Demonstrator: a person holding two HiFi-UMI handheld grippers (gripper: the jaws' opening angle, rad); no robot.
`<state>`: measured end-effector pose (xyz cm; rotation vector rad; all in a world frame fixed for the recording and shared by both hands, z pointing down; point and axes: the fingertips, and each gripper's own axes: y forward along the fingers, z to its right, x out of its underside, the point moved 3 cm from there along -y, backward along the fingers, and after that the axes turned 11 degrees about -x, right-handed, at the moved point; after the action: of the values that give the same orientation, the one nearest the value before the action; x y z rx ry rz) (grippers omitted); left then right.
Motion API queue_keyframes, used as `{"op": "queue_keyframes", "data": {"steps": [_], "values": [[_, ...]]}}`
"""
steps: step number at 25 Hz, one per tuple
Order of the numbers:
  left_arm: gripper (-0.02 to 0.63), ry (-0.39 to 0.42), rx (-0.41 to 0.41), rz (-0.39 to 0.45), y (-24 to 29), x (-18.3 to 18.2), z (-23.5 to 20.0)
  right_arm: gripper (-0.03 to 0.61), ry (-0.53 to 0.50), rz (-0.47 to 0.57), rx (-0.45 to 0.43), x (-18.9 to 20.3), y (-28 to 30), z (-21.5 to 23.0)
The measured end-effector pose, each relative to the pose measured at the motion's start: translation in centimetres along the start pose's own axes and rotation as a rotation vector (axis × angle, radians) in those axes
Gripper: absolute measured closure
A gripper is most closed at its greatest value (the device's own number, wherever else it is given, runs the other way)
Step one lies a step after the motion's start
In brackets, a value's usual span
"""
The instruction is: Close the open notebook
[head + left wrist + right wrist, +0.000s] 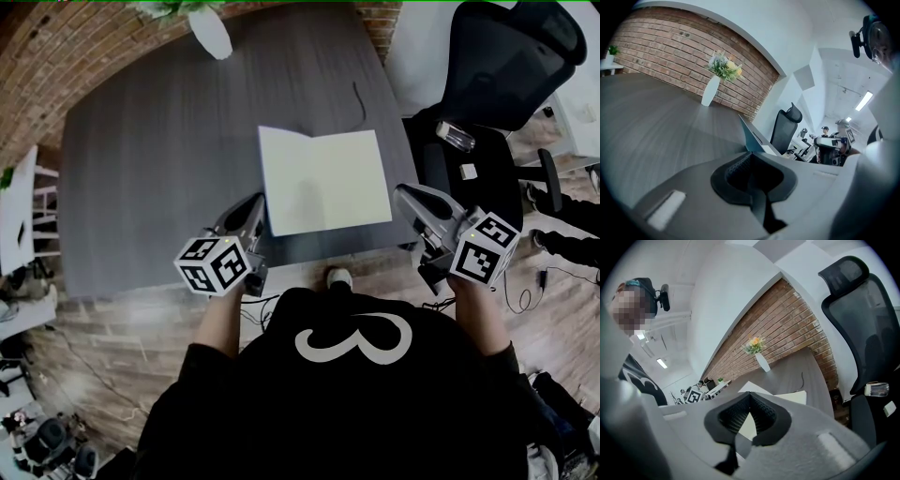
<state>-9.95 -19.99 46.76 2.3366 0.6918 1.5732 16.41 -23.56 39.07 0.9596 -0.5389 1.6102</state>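
Observation:
The open notebook (323,178) lies flat with blank cream pages near the front edge of the dark grey table (159,159). My left gripper (255,202) hovers just off its lower left corner, jaws shut and empty. My right gripper (403,192) is held beside the notebook's lower right corner, past the table's right edge, also shut on nothing. In the left gripper view, the left gripper (751,153) points over the table, with the notebook's edge (752,138) just beyond the tips. In the right gripper view, the notebook's pages (790,396) show beyond the right gripper (750,393).
A white vase with flowers (210,30) stands at the table's far edge, against a brick wall. A thin dark cable (359,101) lies behind the notebook. A black office chair (506,66) is close on the right. A white shelf (23,216) is at the left.

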Motion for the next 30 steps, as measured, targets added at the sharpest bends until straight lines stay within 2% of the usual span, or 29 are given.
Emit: {"op": "queue_keyframes", "data": {"steps": [9,17,30], "values": [[0.597,0.020,0.044,0.001,0.1,-0.7,1.6,0.577,0.006,0.016,0.011,0.3,-0.6,-0.1],[0.597,0.081,0.117,-0.006,1.5,-1.7,4.7,0.577,0.015,0.032,0.037,0.6,-1.8,0.2],[0.597,0.162,0.192,-0.088,5.2,-0.3,8.9,0.577,0.050,0.058,0.094,1.5,-4.6,1.3]]}}
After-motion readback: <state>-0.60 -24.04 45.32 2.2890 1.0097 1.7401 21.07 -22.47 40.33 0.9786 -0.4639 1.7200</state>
